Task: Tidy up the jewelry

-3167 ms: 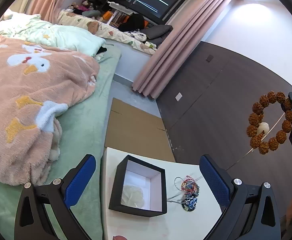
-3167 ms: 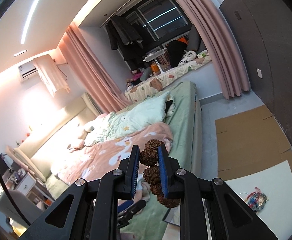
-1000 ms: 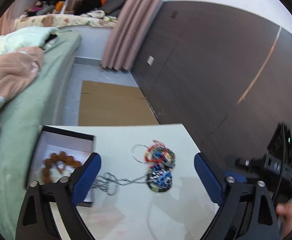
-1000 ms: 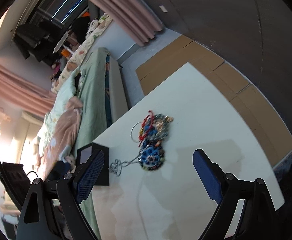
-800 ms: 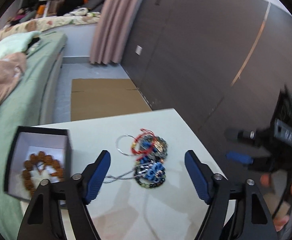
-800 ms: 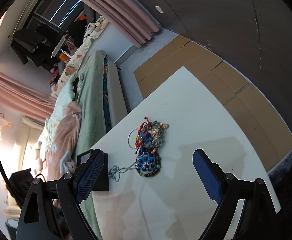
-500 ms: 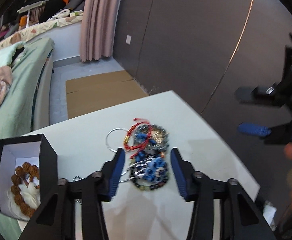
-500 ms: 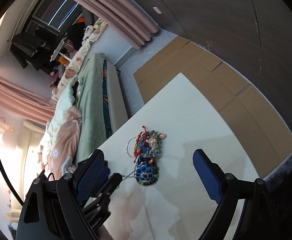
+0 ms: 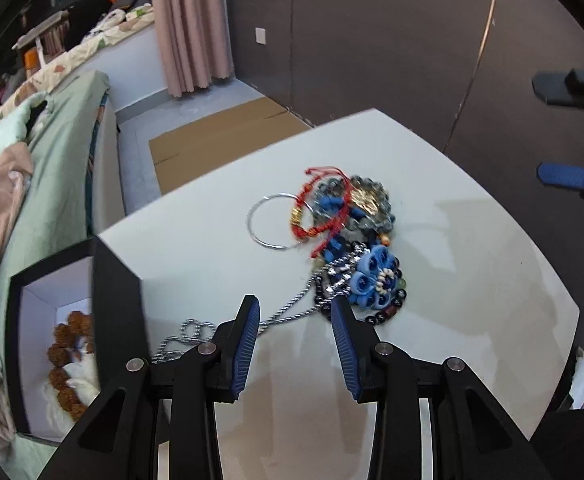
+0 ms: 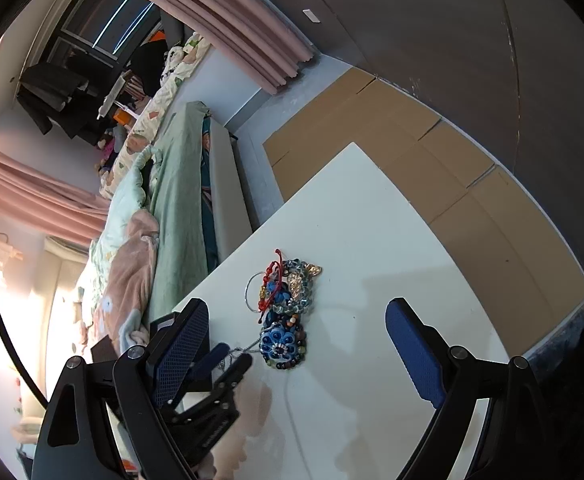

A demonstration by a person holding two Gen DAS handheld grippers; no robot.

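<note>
At the far left of the left wrist view, an open black box (image 9: 117, 312) sits at the edge of a white table (image 9: 472, 280), with a brown bead bracelet (image 9: 65, 360) lying inside on white padding. Just right of the box, a twisted silver chain (image 9: 292, 312) runs between the blue pads of the left gripper (image 9: 295, 344), whose jaws stand partly apart with nothing clamped. Further right lies a tangled jewelry pile (image 9: 352, 240) with a silver bangle (image 9: 275, 220) and red cord bracelet (image 9: 324, 212). The right gripper (image 10: 296, 354) hovers above the table, jaws spread wide and empty.
</note>
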